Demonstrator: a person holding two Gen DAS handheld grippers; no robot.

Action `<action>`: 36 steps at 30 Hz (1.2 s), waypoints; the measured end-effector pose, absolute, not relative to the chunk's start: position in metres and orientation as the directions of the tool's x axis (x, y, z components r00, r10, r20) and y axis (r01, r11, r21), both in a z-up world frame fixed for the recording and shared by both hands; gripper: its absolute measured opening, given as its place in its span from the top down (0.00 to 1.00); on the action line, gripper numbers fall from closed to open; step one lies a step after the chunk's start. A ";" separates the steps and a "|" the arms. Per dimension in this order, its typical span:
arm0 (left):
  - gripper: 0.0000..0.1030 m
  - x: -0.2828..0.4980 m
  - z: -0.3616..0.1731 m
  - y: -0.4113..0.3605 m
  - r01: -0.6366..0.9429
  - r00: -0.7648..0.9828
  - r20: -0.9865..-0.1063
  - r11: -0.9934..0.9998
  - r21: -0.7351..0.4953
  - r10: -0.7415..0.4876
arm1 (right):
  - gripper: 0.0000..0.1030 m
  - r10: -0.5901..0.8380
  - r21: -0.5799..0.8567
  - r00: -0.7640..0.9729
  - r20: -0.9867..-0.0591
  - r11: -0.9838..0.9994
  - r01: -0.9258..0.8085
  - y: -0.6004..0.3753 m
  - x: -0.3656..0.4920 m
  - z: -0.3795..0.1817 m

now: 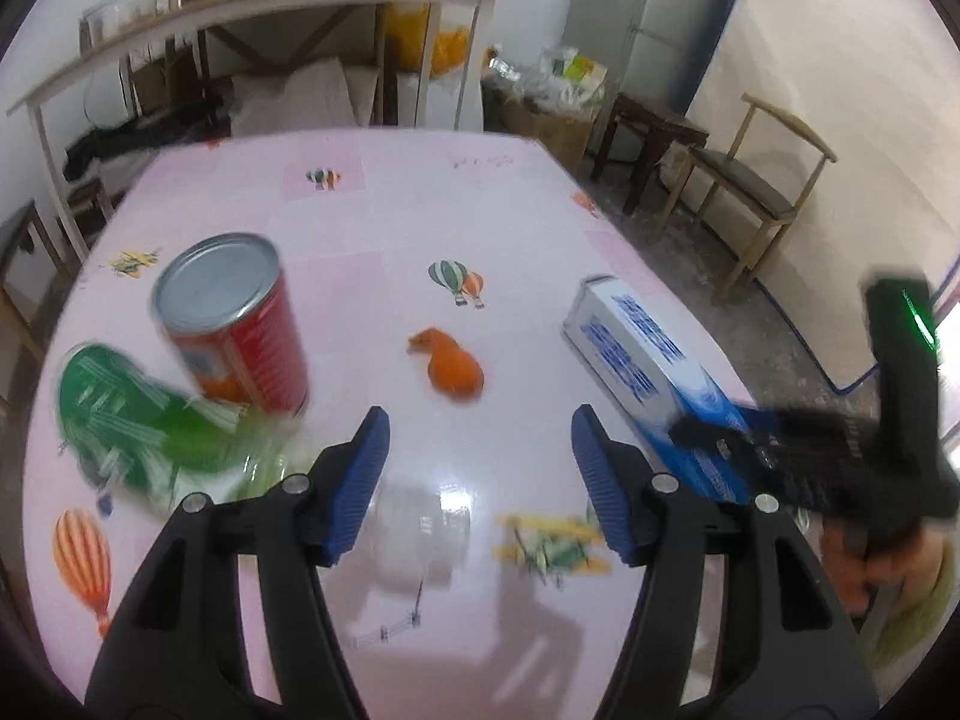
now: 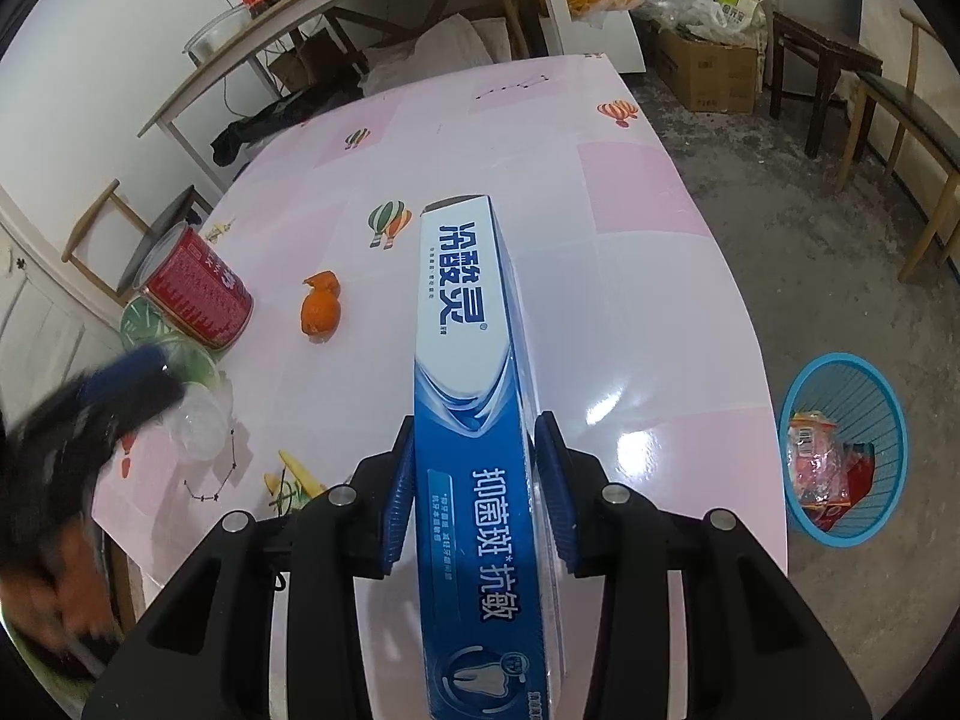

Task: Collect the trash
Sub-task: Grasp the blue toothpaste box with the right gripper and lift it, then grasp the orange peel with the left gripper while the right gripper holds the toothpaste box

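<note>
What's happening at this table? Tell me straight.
A person is clearing trash with two handheld grippers. The right gripper is clamped on a blue toothpaste box; a blue bin with wrappers sits on the floor to its right. The left gripper is open and empty over the pink table, where a red can, green wrapper, clear cup and orange peel remain.

My left claw (image 1: 480, 450) stands open, its blue pads well apart with nothing between them, and it tilts steeply down over the table (image 1: 420, 210). My right claw (image 2: 474, 480) also points steeply downward, and its two pads press against the long sides of the toothpaste box (image 2: 468, 360), gripping it near its lower part. In the left wrist view my right claw shows as a blurred black shape at the right edge, with my hand (image 1: 888, 564) under it. In the right wrist view my left claw is a dark blur at the left edge.
</note>
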State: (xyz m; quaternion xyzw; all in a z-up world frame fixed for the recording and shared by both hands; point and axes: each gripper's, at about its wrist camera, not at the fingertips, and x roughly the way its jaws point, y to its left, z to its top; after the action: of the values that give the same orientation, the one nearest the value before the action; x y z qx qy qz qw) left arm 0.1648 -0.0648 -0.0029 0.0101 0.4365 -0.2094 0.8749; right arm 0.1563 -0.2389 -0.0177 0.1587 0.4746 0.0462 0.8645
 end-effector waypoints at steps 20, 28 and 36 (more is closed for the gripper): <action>0.65 0.249 -0.055 -0.115 0.399 0.319 -0.937 0.917 -0.002 -0.141 | 0.63 0.330 0.451 0.584 -0.742 0.890 0.071 -0.266 0.146 -0.025; 0.86 0.230 -0.048 -0.130 0.475 0.289 -0.927 0.876 -0.077 -0.239 | 0.64 0.305 0.445 0.585 -0.752 0.889 0.108 -0.279 0.137 -0.024; 0.86 0.166 -0.023 -0.141 0.546 0.296 -0.877 0.820 -0.170 -0.378 | 0.64 0.292 0.452 0.583 -0.758 0.880 0.146 -0.289 0.123 -0.024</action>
State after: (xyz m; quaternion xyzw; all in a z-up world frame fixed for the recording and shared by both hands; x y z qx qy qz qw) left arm 0.1658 -0.1412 -0.0226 0.0809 0.5184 -0.2886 0.8009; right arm 0.1231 -0.2892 -0.0237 0.2411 0.4548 0.0426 0.8563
